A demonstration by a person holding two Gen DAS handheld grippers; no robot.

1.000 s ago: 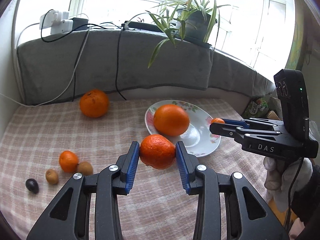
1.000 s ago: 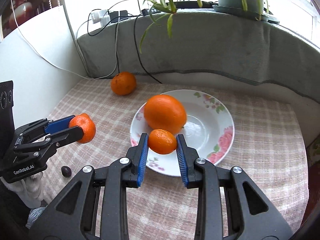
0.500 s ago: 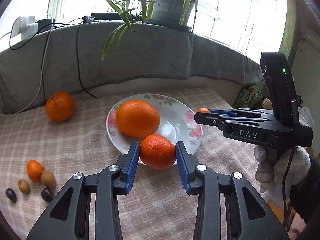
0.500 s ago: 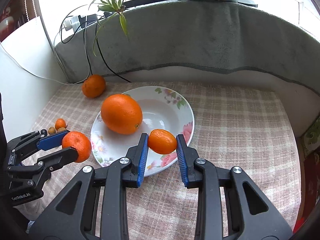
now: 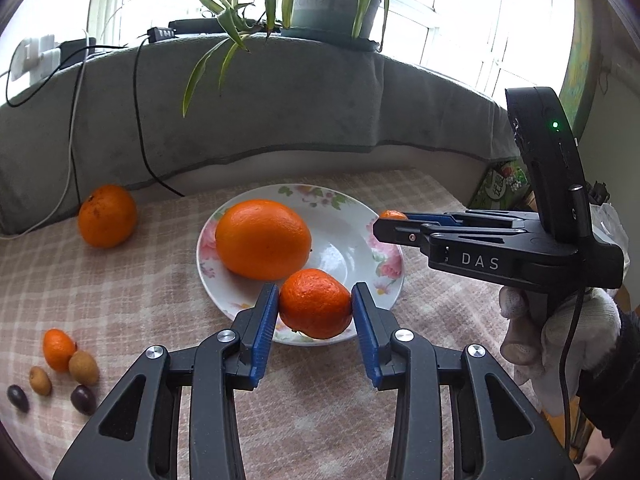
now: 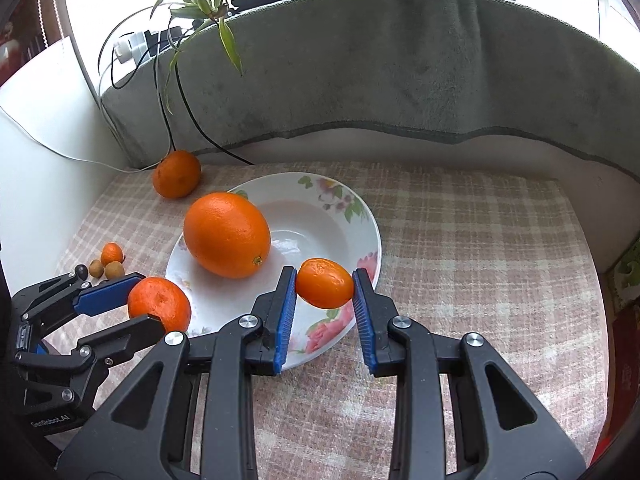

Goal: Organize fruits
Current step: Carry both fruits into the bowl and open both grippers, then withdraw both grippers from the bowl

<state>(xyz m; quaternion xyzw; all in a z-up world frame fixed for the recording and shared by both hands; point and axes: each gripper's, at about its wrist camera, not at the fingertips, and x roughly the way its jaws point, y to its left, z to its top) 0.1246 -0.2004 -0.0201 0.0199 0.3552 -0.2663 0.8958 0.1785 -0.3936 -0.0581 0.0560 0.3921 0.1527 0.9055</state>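
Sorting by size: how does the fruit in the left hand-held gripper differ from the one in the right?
The left hand-held gripper holds a rounder, larger, deeper reddish-orange mandarin; the right hand-held gripper holds a smaller, oval, paler orange kumquat-like fruit. Both are clamped between blue pads over the floral white plate.

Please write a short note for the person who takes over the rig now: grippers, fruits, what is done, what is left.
Left gripper: shut on a round orange mandarin, over the near rim of the white flowered plate.
Right gripper: shut on a smaller oval orange fruit, over the plate's right rim.
Done: one large orange on the plate.
Left: release both; then the orange by the grey cloth and the small fruits at the left.
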